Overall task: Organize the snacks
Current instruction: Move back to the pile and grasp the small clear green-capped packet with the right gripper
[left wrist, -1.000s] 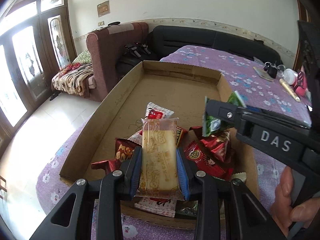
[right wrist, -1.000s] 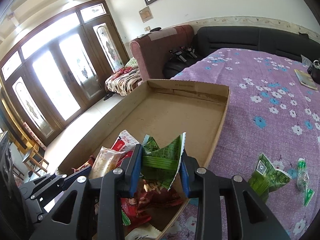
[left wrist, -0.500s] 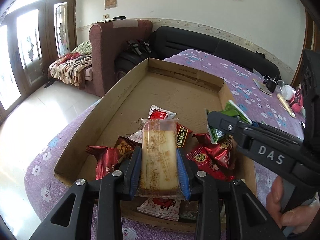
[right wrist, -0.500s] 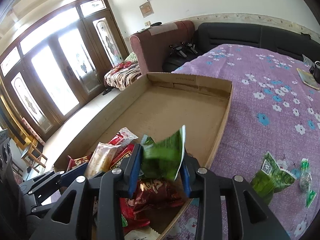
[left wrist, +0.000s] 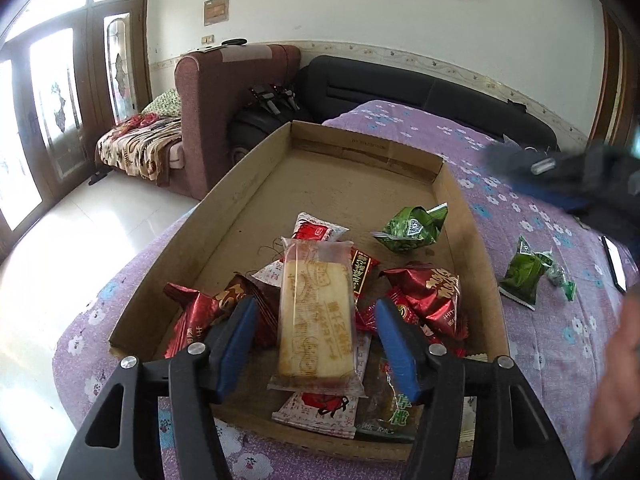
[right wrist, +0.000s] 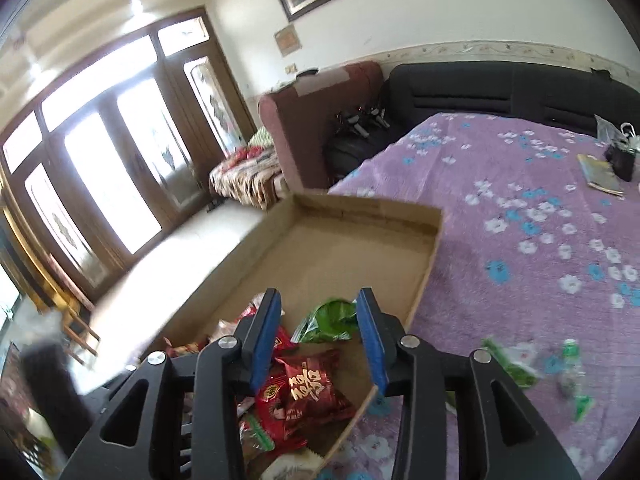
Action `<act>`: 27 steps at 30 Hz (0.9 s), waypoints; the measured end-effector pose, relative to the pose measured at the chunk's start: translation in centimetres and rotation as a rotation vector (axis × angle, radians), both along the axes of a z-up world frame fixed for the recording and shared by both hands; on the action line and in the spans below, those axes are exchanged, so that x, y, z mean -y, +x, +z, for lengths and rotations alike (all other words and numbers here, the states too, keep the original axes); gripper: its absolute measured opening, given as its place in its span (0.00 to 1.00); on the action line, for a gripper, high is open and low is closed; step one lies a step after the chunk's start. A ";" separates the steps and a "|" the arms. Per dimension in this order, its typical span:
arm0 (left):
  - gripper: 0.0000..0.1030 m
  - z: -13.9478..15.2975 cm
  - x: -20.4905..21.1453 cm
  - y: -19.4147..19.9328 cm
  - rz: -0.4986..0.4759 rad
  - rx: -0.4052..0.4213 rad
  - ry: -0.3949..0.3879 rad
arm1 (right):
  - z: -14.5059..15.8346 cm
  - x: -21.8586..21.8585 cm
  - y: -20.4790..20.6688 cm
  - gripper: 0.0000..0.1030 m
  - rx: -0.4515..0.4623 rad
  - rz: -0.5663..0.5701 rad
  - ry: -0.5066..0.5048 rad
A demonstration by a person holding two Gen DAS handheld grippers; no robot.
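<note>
L gripper [left wrist: 316, 332] jaws opening, pale biscuit pack [left wrist: 316, 312] loose between them, atop snack pile at near end of cardboard tray [left wrist: 256, 184]. R gripper [right wrist: 318, 336] jaws opening, nothing pinched; green pack [right wrist: 326, 320] lying in tray. Tip: back out straight, don't snag wrappers.

Left gripper [left wrist: 316, 344], right gripper [right wrist: 320, 336], jaws opening

Each hand-held gripper, left [left wrist: 316, 344] and right [right wrist: 318, 336], has black plastic fingers with triangular cut-outs, silver round screw heads, and blue ribbed pads [left wrist: 236, 346] lining the inner faces.
</note>
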State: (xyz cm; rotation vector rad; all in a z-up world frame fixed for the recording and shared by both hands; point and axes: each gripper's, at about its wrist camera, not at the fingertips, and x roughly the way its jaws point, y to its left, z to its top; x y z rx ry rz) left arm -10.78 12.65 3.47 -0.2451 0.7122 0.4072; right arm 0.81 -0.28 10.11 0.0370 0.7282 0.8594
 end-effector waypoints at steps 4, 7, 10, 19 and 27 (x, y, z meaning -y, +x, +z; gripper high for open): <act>0.63 0.2 0.3 -0.6 0.019 0.023 0.024 | 2.0 5.2 0.5 0.46 0.003 -0.079 0.051; 0.63 0.3 1.0 -0.8 0.016 0.027 0.067 | 1.9 9.8 1.6 0.46 -0.044 -0.154 0.071; 0.63 0.4 1.9 -0.8 0.008 0.026 0.114 | -0.1 13.8 3.1 0.46 -0.115 -0.240 0.051; 0.63 1.0 2.6 -1.4 0.023 0.063 0.182 | -5.2 14.9 5.6 0.34 -0.151 -0.260 -0.030; 0.63 3.1 3.8 -2.3 -0.046 0.121 0.119 | -7.8 12.4 6.1 0.25 -0.112 -0.260 -0.216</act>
